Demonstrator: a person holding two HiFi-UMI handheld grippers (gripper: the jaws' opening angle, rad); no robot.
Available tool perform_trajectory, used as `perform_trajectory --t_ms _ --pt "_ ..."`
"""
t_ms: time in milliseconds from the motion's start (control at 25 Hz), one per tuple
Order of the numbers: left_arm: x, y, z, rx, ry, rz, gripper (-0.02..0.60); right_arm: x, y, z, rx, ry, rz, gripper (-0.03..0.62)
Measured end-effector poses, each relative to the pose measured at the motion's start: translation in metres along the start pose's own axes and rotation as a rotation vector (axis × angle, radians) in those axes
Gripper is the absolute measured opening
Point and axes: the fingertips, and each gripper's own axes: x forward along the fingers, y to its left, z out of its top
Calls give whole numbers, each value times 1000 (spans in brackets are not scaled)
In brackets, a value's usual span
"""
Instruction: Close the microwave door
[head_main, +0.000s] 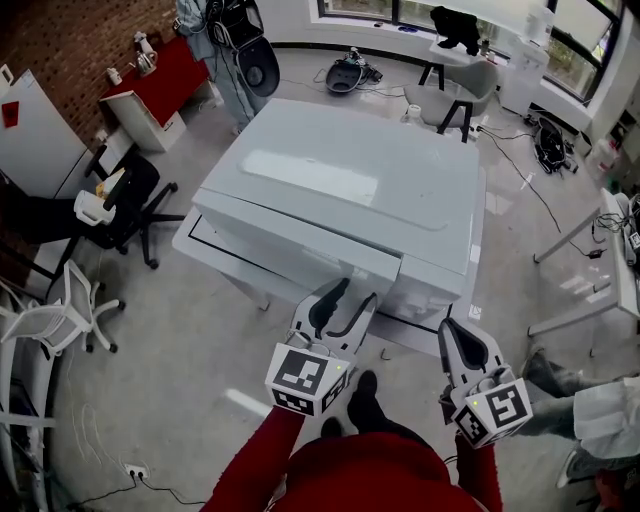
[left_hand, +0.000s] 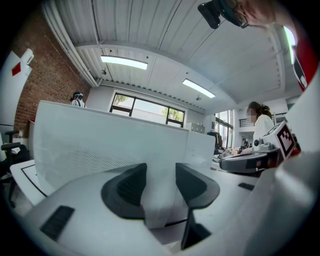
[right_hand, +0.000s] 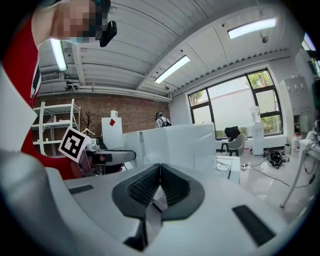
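Note:
The microwave (head_main: 350, 180) is a big white box on the floor ahead of me. Its door (head_main: 290, 235) is the long white panel along the near side, and it seems to stand a little out from the body. In the left gripper view the door (left_hand: 100, 150) fills the space ahead, with a dotted mesh patch. My left gripper (head_main: 357, 292) (left_hand: 161, 172) sits at the door's near right end, jaws apart, and nothing is visibly pinched. My right gripper (head_main: 447, 325) (right_hand: 160, 172) hangs shut and empty to the right, short of the microwave's corner.
Office chairs (head_main: 125, 205) and a white chair (head_main: 55, 315) stand to the left. A red table (head_main: 160, 75) and a standing person (head_main: 215, 40) are at the back left. Desk legs (head_main: 570, 235) and floor cables (head_main: 530, 180) lie to the right, where another person (head_main: 600, 410) crouches.

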Motion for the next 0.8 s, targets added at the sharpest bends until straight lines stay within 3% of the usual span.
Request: perform_trajectory --t_ms 800 --pt "12 6 4 -27 -2 54 173 -4 8 -4 17 -1 27 13"
